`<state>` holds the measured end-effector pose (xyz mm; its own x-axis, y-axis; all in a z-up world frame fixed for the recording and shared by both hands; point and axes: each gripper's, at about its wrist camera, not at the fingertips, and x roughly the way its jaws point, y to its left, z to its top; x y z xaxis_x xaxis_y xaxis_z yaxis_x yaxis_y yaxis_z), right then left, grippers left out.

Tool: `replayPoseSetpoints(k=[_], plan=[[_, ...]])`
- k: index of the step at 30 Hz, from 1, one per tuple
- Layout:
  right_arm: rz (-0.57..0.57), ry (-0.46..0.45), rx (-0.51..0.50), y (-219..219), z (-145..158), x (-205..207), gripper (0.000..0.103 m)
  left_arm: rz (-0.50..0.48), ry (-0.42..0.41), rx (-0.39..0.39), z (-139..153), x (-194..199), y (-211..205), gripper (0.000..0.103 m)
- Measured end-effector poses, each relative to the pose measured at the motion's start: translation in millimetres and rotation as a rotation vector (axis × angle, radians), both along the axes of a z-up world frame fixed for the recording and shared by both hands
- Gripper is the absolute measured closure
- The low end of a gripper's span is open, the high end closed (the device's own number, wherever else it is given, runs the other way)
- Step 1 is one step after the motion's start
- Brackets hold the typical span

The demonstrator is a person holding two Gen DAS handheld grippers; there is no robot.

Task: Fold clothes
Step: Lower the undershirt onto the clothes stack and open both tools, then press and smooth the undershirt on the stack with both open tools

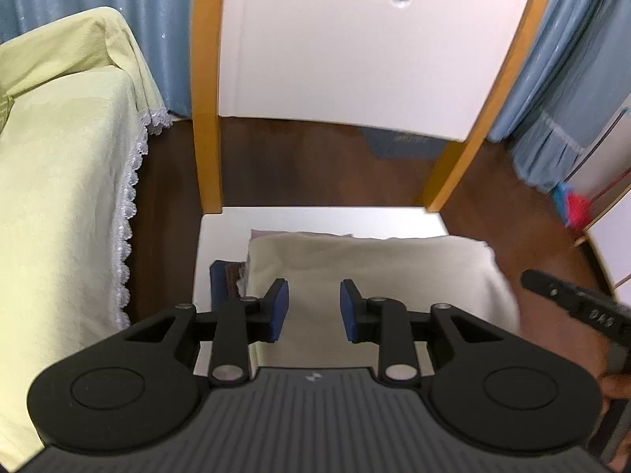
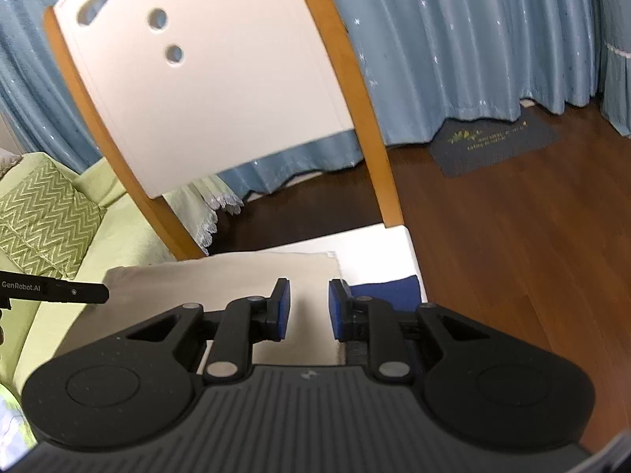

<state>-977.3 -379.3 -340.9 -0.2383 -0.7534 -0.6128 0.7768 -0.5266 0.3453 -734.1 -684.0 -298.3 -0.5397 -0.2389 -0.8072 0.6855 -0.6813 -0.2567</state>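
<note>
Blue curtains (image 2: pixel 453 51) fill the top and right of the right wrist view, above a dark wood floor (image 2: pixel 512 244); at left centre of the left wrist view is one sofa (image 1: pixel 67 181) under a pale yellow cover with a lace edge. One chair (image 1: pixel 335 47) with a white back and orange wooden side rails rises through the middle of both views, two round holes showing in its back in the right wrist view. On its white seat (image 1: pixel 221 228), in the lower middle, lies one folded cream cloth (image 1: pixel 374 272), with a dark blue garment (image 2: pixel 388 289) showing from under it at the seat's edge. A grey mat (image 2: pixel 493 146) on the floor at upper right carries yellow lettering too blurred to read. The left gripper (image 1: pixel 314 307) hovers over the cream cloth, jaws apart and empty; its body reads "GenRobot.AI" at the left edge of the right wrist view. The right gripper (image 2: pixel 309 307) hangs level over the same cloth, its blue pads (image 2: pixel 284 307) also apart, holding nothing
</note>
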Motion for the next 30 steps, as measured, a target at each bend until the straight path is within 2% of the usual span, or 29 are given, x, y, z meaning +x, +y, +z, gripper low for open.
replayPoseSetpoints(k=[3,6,8,9,10,13,15,16,18,20,23,26,30], plan=[[0.002,0.018,-0.031,12.8,5.0,24.1,0.083,-0.028,0.111,-0.012,-0.4,34.2,28.2,0.069],[0.013,0.048,-0.046,28.0,2.8,52.4,0.083,-0.058,0.122,-0.038,-6.6,51.1,47.4,0.069],[0.026,0.073,-0.046,40.6,-7.7,76.6,0.082,-0.074,0.095,-0.034,-20.0,58.1,56.0,0.069],[0.027,0.072,-0.045,42.2,-11.7,80.5,0.081,-0.075,0.081,-0.031,-28.0,61.0,58.6,0.069],[0.026,0.067,-0.042,46.4,-22.0,87.3,0.075,-0.067,0.086,-0.031,-36.4,64.4,58.8,0.069],[0.011,0.077,0.014,49.1,-49.3,95.7,0.073,-0.038,0.167,-0.012,-51.2,76.3,53.4,0.069],[-0.019,0.096,0.038,50.3,-62.4,91.7,0.071,-0.036,0.185,-0.007,-51.2,81.6,49.7,0.071],[-0.033,0.104,0.049,50.6,-66.8,88.7,0.066,-0.038,0.185,-0.011,-48.7,83.3,48.8,0.072],[-0.052,0.114,0.062,50.4,-61.6,80.6,0.066,-0.035,0.187,-0.027,-38.2,86.6,46.1,0.073],[-0.082,0.148,0.078,51.8,-44.7,71.3,0.067,-0.054,0.191,-0.057,-27.6,83.1,45.1,0.068],[-0.084,0.201,0.033,47.0,-21.4,66.7,0.067,-0.109,0.179,-0.110,-18.5,66.0,36.5,0.067],[-0.007,0.276,0.017,14.2,-5.2,61.5,0.067,-0.170,0.154,-0.130,-16.2,37.7,13.5,0.067],[0.078,0.314,0.049,-34.2,-3.1,42.8,0.070,-0.232,0.089,-0.153,-21.0,7.6,-5.1,0.067]])
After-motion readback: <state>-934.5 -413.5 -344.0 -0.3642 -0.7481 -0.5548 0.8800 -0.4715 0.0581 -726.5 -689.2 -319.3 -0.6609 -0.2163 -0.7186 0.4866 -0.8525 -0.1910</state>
